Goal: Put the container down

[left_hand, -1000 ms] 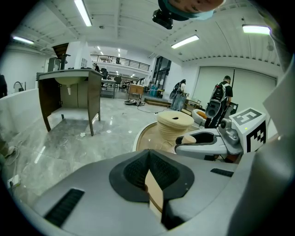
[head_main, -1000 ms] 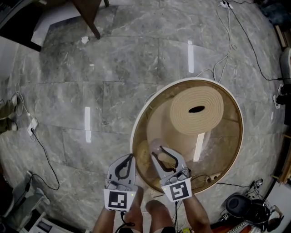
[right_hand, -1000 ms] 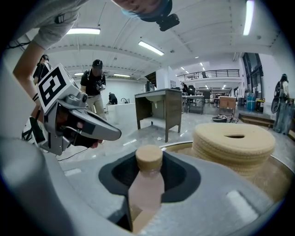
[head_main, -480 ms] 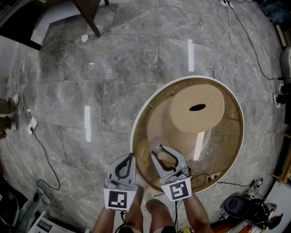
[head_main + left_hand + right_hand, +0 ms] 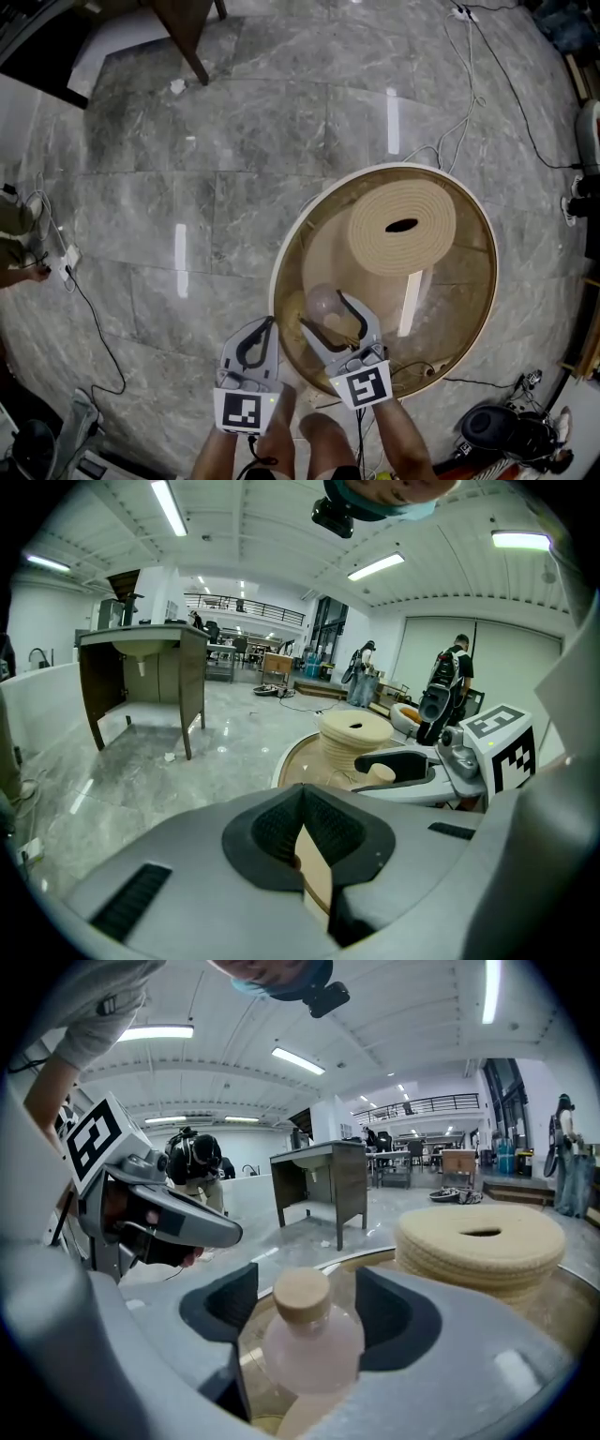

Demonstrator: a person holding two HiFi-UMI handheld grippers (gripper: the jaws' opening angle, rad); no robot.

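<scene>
The container (image 5: 305,1335), a pale pink bottle with a cork-coloured cap, stands upright near the bench's near-left edge, just inside the rim (image 5: 281,272) and well apart from the coiled roll (image 5: 403,225) at the far side. The right tongs (image 5: 324,314) have just been opening and now stand wide, with the bottle between the pads but neither pad pressing on it. The put-down looks as good as made.

What is left is getting clear cleanly. The right tongs should be kept wide and drawn straight back along their own line, so that neither pad clips the bottle's shoulder (it looks light and top-heavy, and the rim is close, so a sideways nudge could tip it off the bench). No twisting until the pads are past the cap.

The left tongs (image 5: 268,326) are closed on nothing, just outside the bench's near edge, beside the right tongs and apart from the container.
</scene>
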